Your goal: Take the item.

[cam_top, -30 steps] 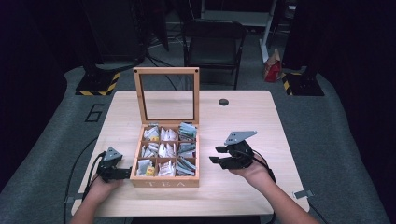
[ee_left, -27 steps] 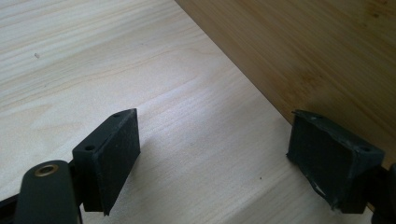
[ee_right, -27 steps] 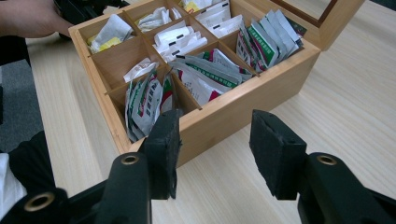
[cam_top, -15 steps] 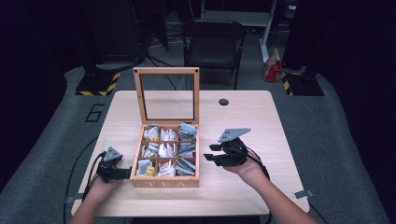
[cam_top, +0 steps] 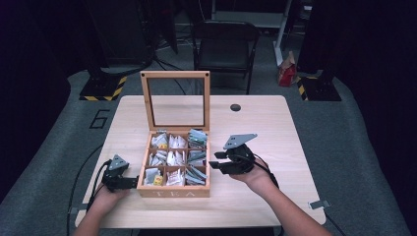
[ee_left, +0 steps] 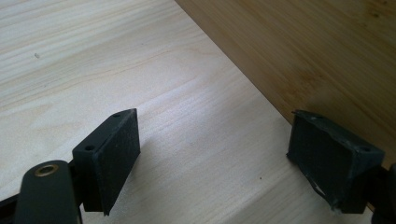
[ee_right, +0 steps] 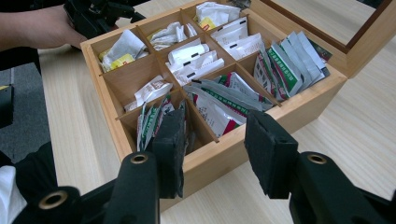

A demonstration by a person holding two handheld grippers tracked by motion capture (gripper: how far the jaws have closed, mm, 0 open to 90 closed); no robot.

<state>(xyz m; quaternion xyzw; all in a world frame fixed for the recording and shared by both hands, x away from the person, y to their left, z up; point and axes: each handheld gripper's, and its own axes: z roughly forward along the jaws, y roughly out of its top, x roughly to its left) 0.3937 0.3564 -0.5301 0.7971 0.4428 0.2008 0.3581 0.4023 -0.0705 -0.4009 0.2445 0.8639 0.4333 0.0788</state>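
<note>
Since a second ago the right gripper [cam_top: 215,162] has been sliding left toward the tea box [cam_top: 173,191], and it is now hovering just off the box's right wall, while the left gripper [cam_top: 133,183] is staying put at the box's near left corner. That left gripper is sitting low on the table [cam_top: 255,123] with its jaws spread and nothing between them — in the left gripper view one pad [ee_left: 334,156] is lying right beside the box's wooden side, seemingly to brace the box so it does not skid. The right gripper's jaws are also spread wide and holding nothing; in the right gripper view they are framing the near right compartments, where green and red tea packets [ee_right: 219,100] are standing on edge, easy to nip by their top edges. The glass lid [cam_top: 176,98] is standing upright at the far side, out of the way, so all nine compartments are lying open to a reach from the right — most likely the next move is a pinch on one packet.
</note>
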